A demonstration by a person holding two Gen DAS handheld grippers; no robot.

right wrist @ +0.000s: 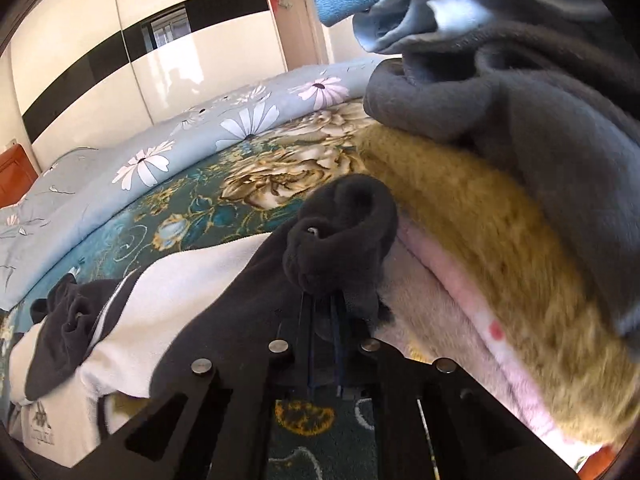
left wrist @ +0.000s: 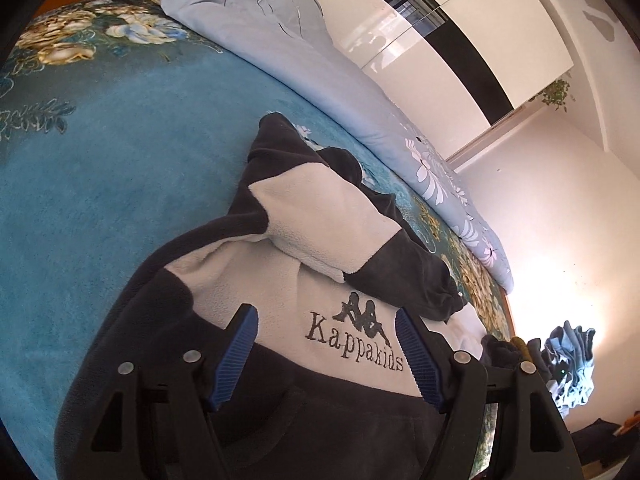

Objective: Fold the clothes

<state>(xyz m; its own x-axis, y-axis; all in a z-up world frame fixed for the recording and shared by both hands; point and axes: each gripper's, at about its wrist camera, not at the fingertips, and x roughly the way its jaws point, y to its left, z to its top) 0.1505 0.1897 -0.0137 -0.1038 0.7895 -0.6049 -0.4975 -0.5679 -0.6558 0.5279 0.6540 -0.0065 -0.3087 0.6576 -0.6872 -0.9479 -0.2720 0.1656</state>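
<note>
A black and light grey fleece sweatshirt (left wrist: pixel 288 280) with a "Kappakids" logo lies on the bed. One sleeve is folded across its chest. My left gripper (left wrist: pixel 326 328) is open, its blue-padded fingers (left wrist: pixel 236 356) hovering just above the logo, touching nothing. In the right wrist view my right gripper (right wrist: pixel 326 300) is shut on the sweatshirt's other black sleeve cuff (right wrist: pixel 344 232), which bunches over the fingertips. The sweatshirt's white body (right wrist: pixel 160 312) stretches to the left.
The bed has a teal floral blanket (left wrist: pixel 100 168) and a rolled light blue daisy quilt (left wrist: pixel 280 60) along its far side. A pile of clothes (right wrist: pixel 500 200), mustard, grey, pink and blue, sits close at the right. White wardrobes (left wrist: pixel 460 40) stand behind.
</note>
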